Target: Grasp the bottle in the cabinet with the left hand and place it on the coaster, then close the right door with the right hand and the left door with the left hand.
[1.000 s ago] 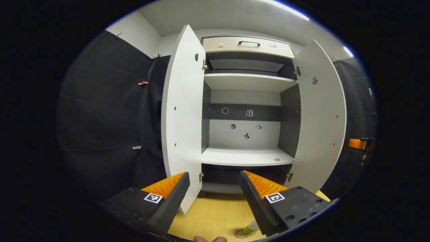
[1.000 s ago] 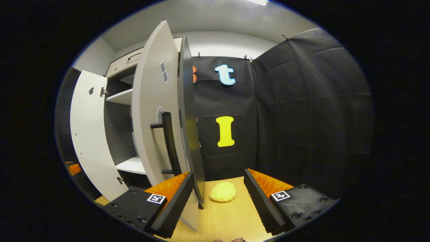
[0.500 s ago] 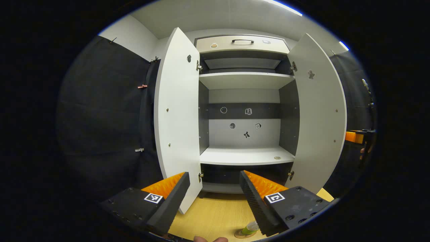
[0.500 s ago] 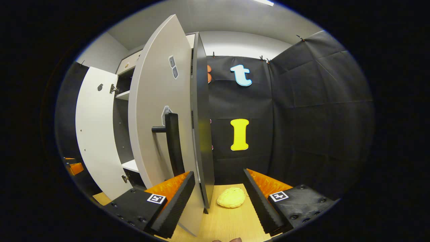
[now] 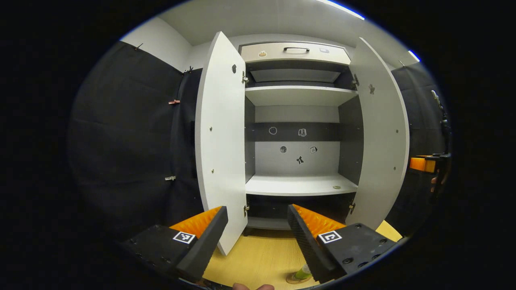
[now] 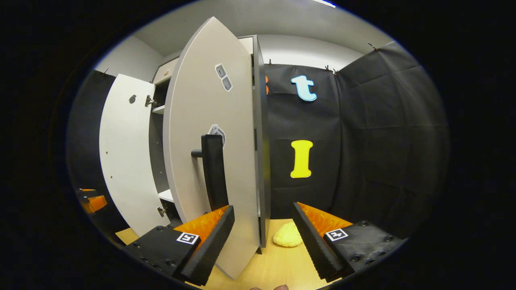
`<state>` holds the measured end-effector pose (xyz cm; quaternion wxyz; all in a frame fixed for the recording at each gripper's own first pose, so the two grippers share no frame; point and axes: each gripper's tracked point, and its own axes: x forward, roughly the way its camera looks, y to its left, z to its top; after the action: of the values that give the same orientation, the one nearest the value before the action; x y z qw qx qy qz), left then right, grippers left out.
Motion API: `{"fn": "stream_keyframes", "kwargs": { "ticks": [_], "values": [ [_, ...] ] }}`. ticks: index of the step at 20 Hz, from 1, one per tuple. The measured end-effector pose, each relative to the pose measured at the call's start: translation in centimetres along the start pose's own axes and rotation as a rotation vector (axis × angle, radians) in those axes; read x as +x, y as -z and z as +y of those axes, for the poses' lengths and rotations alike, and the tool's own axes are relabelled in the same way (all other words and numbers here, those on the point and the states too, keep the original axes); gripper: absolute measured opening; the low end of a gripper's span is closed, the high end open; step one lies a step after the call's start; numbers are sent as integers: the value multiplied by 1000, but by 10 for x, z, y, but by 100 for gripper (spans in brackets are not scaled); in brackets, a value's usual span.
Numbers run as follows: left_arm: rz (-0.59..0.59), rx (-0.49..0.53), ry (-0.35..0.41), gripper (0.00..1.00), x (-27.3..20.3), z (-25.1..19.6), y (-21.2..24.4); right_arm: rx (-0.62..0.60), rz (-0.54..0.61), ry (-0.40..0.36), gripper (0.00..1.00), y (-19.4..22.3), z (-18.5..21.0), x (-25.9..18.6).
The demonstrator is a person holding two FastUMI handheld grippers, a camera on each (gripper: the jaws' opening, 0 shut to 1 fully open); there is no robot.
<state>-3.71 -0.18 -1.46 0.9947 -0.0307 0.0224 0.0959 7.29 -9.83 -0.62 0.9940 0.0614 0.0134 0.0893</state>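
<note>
Both doors of the cabinet [image 5: 300, 121] stand open. Left tongs [image 5: 258, 231] and right tongs [image 6: 262, 235] gape wide, empty. The bottle [image 5: 301, 274] rests on the coaster [image 5: 293, 279].

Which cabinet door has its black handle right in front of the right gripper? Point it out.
The right door: its outer face and black handle stand just beyond the open right gripper. The left door hangs open farther off, inner face showing.

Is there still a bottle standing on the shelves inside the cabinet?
No, in the left gripper view the cabinet shelves hold no bottle; the green bottle stands on the coaster down on the wooden table.
</note>
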Motion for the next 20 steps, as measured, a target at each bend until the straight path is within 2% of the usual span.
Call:
{"fn": "stream_keyframes", "kwargs": {
  "ticks": [4, 11, 20],
  "values": [
    [2, -14, 7, 95, 4, 11, 1, -7, 6, -30, 98, 2, 25, 7],
    [5, 19, 27, 95, 11, 27, 1, -47, 2, -40, 98, 4, 61, 21],
    [4, 41, 33, 95, 16, 52, 1, -60, -9, -105, 96, 4, 121, 65]
  ]
}}
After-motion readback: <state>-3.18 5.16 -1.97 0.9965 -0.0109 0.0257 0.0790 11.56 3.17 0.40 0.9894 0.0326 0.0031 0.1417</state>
